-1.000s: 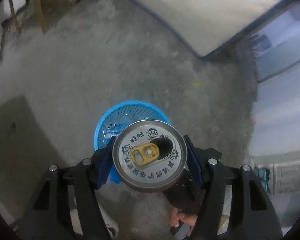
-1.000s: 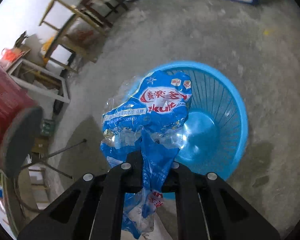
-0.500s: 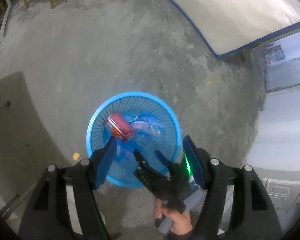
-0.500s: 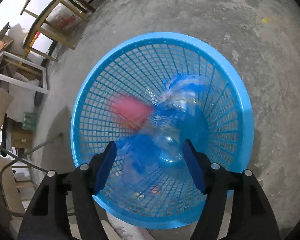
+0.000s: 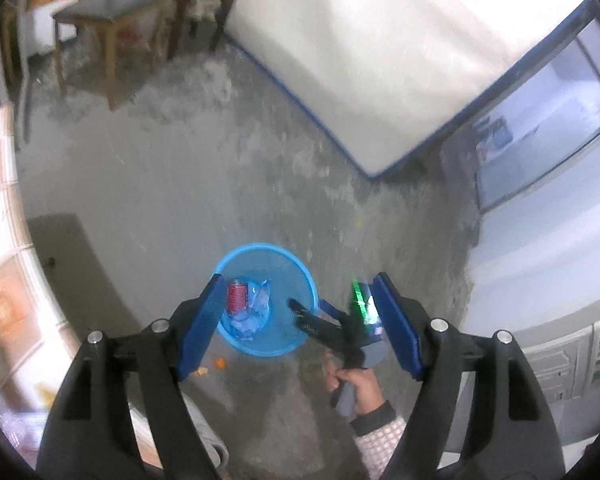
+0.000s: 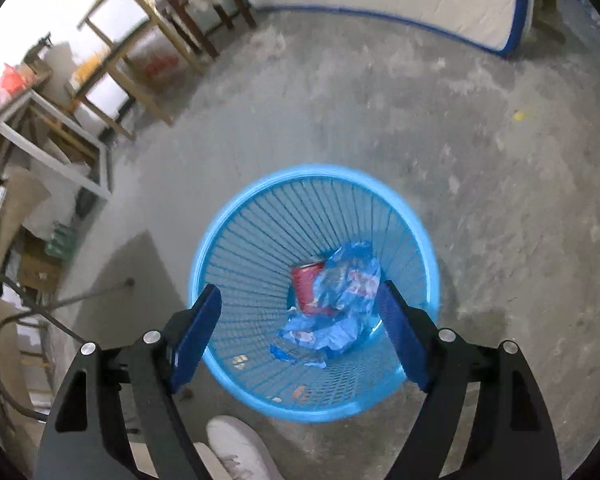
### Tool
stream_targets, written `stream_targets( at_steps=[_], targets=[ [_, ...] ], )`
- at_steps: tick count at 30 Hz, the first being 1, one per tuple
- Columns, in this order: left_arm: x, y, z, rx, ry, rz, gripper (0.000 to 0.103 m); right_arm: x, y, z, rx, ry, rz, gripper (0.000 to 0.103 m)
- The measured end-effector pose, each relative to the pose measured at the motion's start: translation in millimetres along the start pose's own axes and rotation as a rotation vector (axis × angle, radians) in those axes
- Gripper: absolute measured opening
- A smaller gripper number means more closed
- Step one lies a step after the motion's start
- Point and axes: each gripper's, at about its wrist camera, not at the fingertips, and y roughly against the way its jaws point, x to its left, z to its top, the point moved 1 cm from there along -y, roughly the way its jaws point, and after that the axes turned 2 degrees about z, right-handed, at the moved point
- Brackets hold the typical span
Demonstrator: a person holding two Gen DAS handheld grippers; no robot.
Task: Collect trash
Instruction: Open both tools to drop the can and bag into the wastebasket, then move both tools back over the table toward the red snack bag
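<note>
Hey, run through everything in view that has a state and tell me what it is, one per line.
Left hand-held gripper: opening, nothing between its jaws.
Right hand-held gripper: opening, nothing between its jaws.
Basket: upright on the floor.
Can: in the basket.
Wrapper: crumpled, in the basket, against the can.

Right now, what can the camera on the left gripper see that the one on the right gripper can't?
Only the left wrist view shows the person's hand gripping the right gripper and orange scraps on the floor. Only the right wrist view shows a white shoe. Both show the round blue plastic basket holding the red can and crumpled blue wrapper; both grippers' jaws are opening, empty.
</note>
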Motion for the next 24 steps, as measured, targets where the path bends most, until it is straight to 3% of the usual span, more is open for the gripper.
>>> stream_targets(
  at_steps=[5,10,13,18,24],
  targets=[
    [38,102,-54,-0.156,0.022,0.037,0.078,5,63,-15,-0.096,0.015,0.032,0.078],
    [74,171,-124,-0.259,0.023,0.219,0.079,27,121,-39,-0.151,0.076,0.037,0.078],
    [101,202,-165,-0.289,0.099,0.286,0.083,53,151,-52,-0.185,0.138,0.005,0.083],
    [147,242,-219,-0.288,0.243,0.314,0.086,126,202,-73,-0.293,0.323,-0.052,0.096],
    [199,298,-283,-0.468,0.381,0.391,0.094,244,241,-100,-0.406,0.554,-0.184,0.097]
  ],
)
